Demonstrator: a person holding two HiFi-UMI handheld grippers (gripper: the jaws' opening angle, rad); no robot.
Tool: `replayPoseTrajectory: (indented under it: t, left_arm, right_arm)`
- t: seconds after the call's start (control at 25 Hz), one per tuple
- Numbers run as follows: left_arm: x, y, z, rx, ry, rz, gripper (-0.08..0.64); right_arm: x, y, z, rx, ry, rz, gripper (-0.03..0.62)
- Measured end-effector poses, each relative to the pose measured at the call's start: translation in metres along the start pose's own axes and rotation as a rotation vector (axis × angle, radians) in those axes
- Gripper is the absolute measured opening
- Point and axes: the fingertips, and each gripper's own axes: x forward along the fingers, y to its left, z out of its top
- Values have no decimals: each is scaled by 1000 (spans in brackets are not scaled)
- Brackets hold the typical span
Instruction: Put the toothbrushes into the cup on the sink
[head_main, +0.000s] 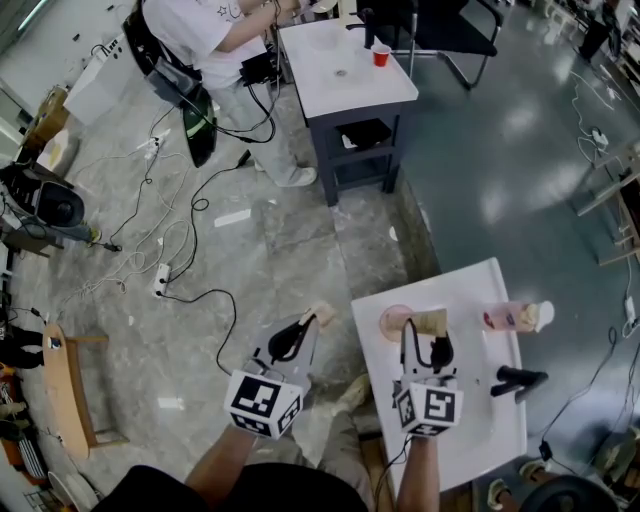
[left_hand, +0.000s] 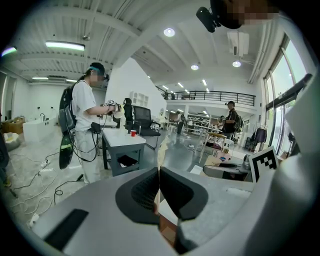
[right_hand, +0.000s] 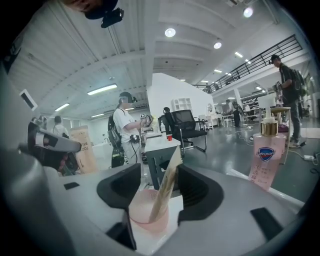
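in the head view the white rectangular sink top (head_main: 470, 420) lies in the lower right of the frame, with the pale pink translucent plastic cup (head_main: 393, 322) near its upper left corner. the right gripper (head_main: 425, 338) is just at this cup, and one flat beige wrapped toothbrush (head_main: 432, 321) leans inside it. the left gripper (head_main: 303, 328) is in the lower middle, beside the sink and over the grey floor, with a second beige wrapped toothbrush (head_main: 320, 316) at its tip. a pink soap bottle with pale cap (head_main: 515, 317) and a black tap (head_main: 520, 380) are further right, apart from the cup. in the left gripper view the jaws are pressed together on the thin edge of the second toothbrush (left_hand: 160, 150), which rises in the middle of the frame. in the right gripper view the jaws stand wide, one on each side of the cup (right_hand: 145, 215), and touch neither it nor the toothbrush in it (right_hand: 167, 185). in my judgement the right gripper should go straight up, so that it does not catch the leaning packet or tip the light cup. then the left one should come over the rim, point its packet downward, and let go only when the lower end is inside.
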Motion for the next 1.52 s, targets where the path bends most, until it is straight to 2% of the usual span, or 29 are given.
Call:
replayPoseTrajectory:
  t: [0.36, 0.84, 1.28, 1.52]
  left_arm:
    - [-12, -8, 19, 23, -39, -32, 3]
    - [-37, -34, 59, 52, -116, -128, 3]
    - [-66, -55, 87, 99, -169, -240, 3]
    - [-86, -58, 95, 122, -187, -302, 3]
  right_arm:
    - [-21, -5, 17, -24, -41, -47, 221]
    - [-69, 0, 62, -65, -104, -128, 212]
    - [-123, 27, 90, -100, -158, -212, 135]
    - [-154, 44, 99, -106, -193, -286, 98]
